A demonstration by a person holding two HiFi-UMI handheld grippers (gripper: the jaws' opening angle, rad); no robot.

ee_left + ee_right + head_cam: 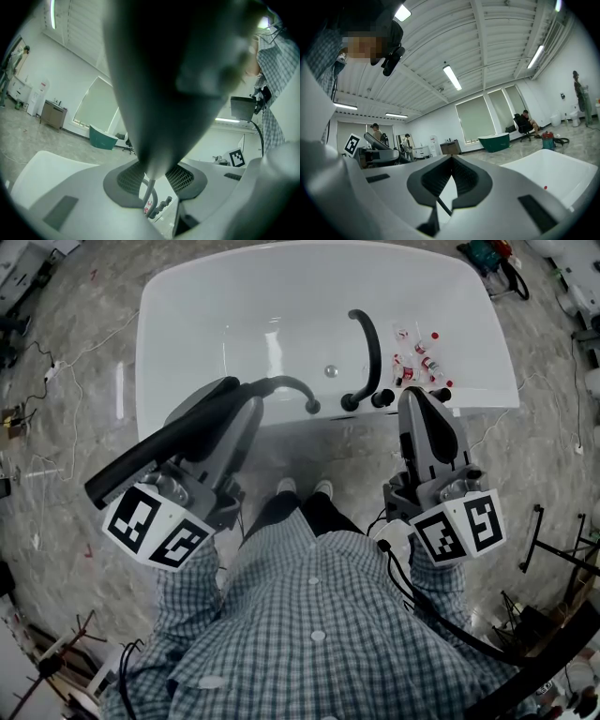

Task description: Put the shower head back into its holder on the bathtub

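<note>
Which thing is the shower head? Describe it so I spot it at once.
On the white bathtub, find the near rim, where black fittings stand. Left of them the left gripper is clamped on the shower head, a long black wand slanting back toward the person. Unlike the arched spout fixed on the rim, it is off the tub and trails a curved hose.

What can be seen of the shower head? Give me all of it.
The shower head is a long, black, matte-looking wand. The left gripper is shut on it near its narrow end and holds it tilted, just in front of the near rim of the white bathtub. A dark hose curves from that end down to the rim. Its spray face cannot be seen.
</note>
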